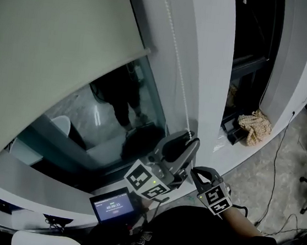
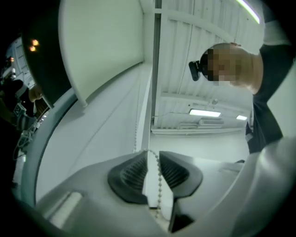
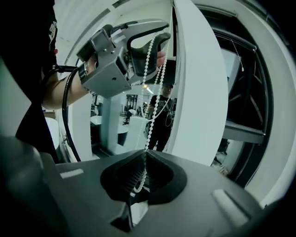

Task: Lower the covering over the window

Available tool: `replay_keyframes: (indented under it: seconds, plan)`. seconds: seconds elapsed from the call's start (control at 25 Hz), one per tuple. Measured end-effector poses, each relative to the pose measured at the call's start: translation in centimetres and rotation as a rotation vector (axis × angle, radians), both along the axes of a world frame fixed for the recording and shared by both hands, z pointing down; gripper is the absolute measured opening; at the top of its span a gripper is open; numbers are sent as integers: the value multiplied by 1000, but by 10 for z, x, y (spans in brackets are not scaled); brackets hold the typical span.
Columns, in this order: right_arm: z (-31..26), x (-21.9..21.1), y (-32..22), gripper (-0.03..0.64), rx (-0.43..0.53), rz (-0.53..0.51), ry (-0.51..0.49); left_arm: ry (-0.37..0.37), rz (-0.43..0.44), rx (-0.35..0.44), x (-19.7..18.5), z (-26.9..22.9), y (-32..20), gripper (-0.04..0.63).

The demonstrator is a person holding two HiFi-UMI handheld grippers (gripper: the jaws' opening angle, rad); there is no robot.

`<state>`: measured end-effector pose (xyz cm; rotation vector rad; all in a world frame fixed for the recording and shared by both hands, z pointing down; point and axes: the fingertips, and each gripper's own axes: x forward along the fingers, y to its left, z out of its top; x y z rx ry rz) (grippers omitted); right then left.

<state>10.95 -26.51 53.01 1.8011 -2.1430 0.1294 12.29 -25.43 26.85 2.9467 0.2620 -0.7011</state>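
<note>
A pale roller blind [image 1: 51,51] covers the upper part of the window [image 1: 104,118], its bottom bar slanting across the glass. A white bead chain [image 1: 177,44] hangs down the frame. In the head view my left gripper [image 1: 187,143] reaches up at the chain's lower end, with my right gripper [image 1: 194,174] just below it. In the left gripper view the left gripper [image 2: 153,157] stands slightly open; the chain [image 2: 160,185] runs loose through the gap. The right gripper [image 3: 144,159] is shut on the chain [image 3: 149,125], below the left gripper [image 3: 159,39].
A thick white frame post [image 1: 205,59] stands right of the chain. On the sill lie a crumpled cloth [image 1: 254,126] and a dark box. A small lit screen [image 1: 114,206] sits near my body. Cables [image 1: 274,178] trail over the floor at right.
</note>
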Motion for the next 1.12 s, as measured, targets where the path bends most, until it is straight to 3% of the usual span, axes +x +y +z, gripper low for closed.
replay_keyframes:
  seconds: [0.08,0.2,0.36,0.52,0.56,0.64,0.68,0.76,0.8,0.84,0.88,0.96,1.12]
  plan:
    - [-2,-3,0,12,1,-14,-19,-8,-3,-9,4,-2,-1,15]
    - [-3,-5,8,12,2,-26,-66,-53,-15,-6,4,7,3,14]
    - [-8,-15,24,12,6,-62,-78,24,-109,-3,-15,-1,-3,19]
    - [-12,-19,33,12,16,-102,-93,10,-73,-75,-13,4,0,187]
    - [-13,-20,36,12,16,-116,-95,-2,-85,-74,-11,7,4,187]
    - [-14,-25,46,12,15,-150,-88,3,-120,-89,-12,10,12,141]
    - [-14,-28,50,12,16,-167,-84,14,-142,-100,-15,9,15,29]
    - [-17,-32,57,12,25,-197,-77,24,-207,-87,-19,7,20,19]
    - [-19,-34,59,12,30,-208,-75,12,-246,-55,-20,8,23,32]
    - [-21,-34,61,12,34,-216,-74,-17,-280,-14,-20,11,26,187]
    - [-23,-34,63,12,36,-222,-75,-55,-315,20,-21,18,29,272]
    - [-23,-31,66,12,37,-228,-83,-116,-413,28,-28,36,25,261]
    - [-21,-27,66,12,36,-209,-88,-198,-657,-81,-64,72,-9,320]
